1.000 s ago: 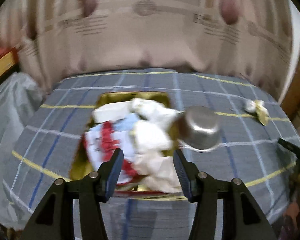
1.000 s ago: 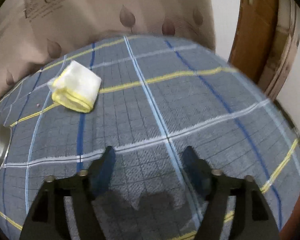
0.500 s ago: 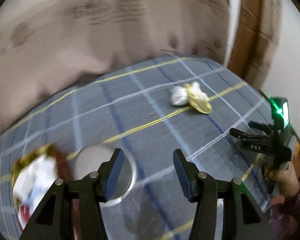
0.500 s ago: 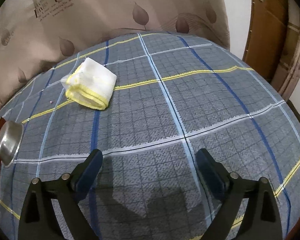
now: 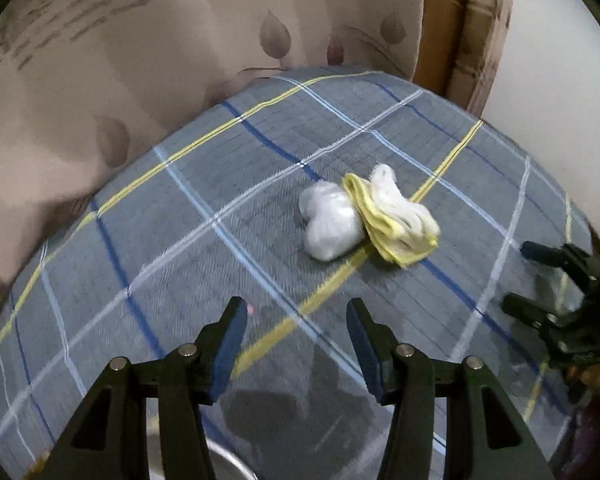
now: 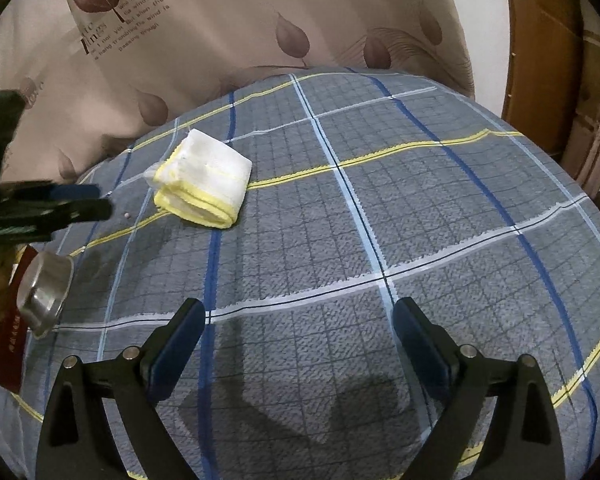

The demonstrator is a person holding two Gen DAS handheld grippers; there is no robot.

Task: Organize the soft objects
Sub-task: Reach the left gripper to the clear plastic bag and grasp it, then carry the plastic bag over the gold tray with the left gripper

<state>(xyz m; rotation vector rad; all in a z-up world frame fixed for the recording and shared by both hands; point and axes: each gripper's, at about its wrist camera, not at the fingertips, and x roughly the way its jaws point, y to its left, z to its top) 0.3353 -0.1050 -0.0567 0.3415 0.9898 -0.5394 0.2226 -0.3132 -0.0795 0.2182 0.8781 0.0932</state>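
A plaid blanket (image 6: 380, 240), grey-blue with yellow, white and blue stripes, fills most of both views and domes toward the middle of each frame. Behind it a beige curtain (image 6: 220, 20) printed with brown leaves spans the top of the frames, and a wooden door frame (image 6: 540, 60) stands at the upper right. In the right wrist view the blanket's far edge curves just under the curtain, and its right half, from the centre out to the door frame, is bare fabric. The left gripper (image 5: 296, 316) sits at the bottom centre of its own view with both blue-padded fingers spread apart and nothing between them; in the right wrist view it enters from the left edge as a dark blurred shape. The right gripper (image 6: 296, 320) is likewise spread wide and empty at the bottom of its frame, and shows at the right edge of the left wrist view. The folded white cloth with yellow trim (image 5: 396, 220) lies right of centre in the left wrist view, well ahead of the left gripper's fingertips and slightly to their right, on the blanket. A crumpled clear plastic bag (image 5: 330, 222) touches the cloth's left side. In the right wrist view the same cloth (image 6: 204, 180) lies in the upper left, well apart from the right gripper. A steel bowl (image 6: 44, 296) rests at the left edge, beside a dark red box (image 6: 10, 344).
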